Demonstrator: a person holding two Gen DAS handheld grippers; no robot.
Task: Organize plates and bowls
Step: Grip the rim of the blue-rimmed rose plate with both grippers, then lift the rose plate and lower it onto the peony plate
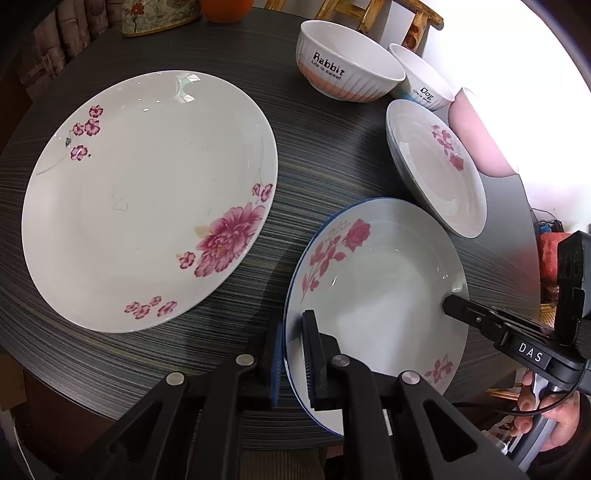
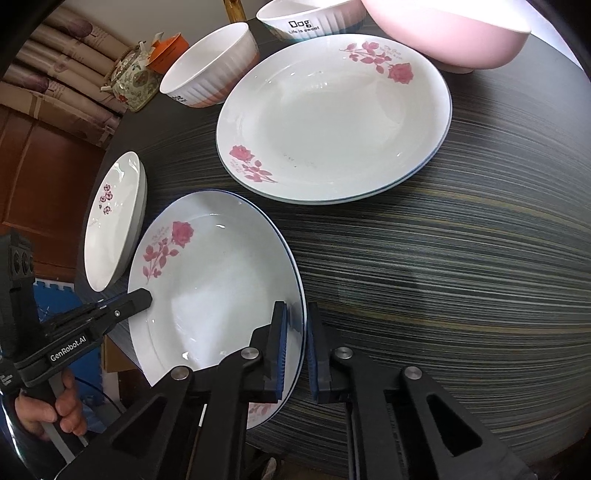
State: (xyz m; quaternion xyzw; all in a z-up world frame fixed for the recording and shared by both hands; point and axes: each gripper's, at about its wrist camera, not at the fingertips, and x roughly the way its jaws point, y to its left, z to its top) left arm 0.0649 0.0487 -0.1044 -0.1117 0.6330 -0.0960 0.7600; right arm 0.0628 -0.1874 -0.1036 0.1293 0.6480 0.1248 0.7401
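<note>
A blue-rimmed rose plate (image 1: 376, 295) (image 2: 218, 291) is held between both grippers near the table's front edge. My left gripper (image 1: 291, 354) is shut on its left rim; it shows in the right wrist view (image 2: 142, 295). My right gripper (image 2: 297, 350) is shut on its right rim; it shows in the left wrist view (image 1: 452, 304). A second rose plate (image 1: 436, 170) (image 2: 332, 118) lies behind it. A large peony plate (image 1: 147, 199) (image 2: 114, 221) lies to the left. The Rabbit bowl (image 1: 347, 62) (image 2: 210, 66), Dog bowl (image 1: 424, 79) (image 2: 306, 18) and pink bowl (image 1: 480, 136) (image 2: 447, 29) stand at the back.
The dark striped round table (image 1: 306, 155) (image 2: 443, 258) holds everything. A floral teapot (image 2: 135, 79) (image 1: 159, 16) and an orange object (image 1: 225, 11) stand at the far edge. A wooden chair (image 1: 399, 18) stands behind the table.
</note>
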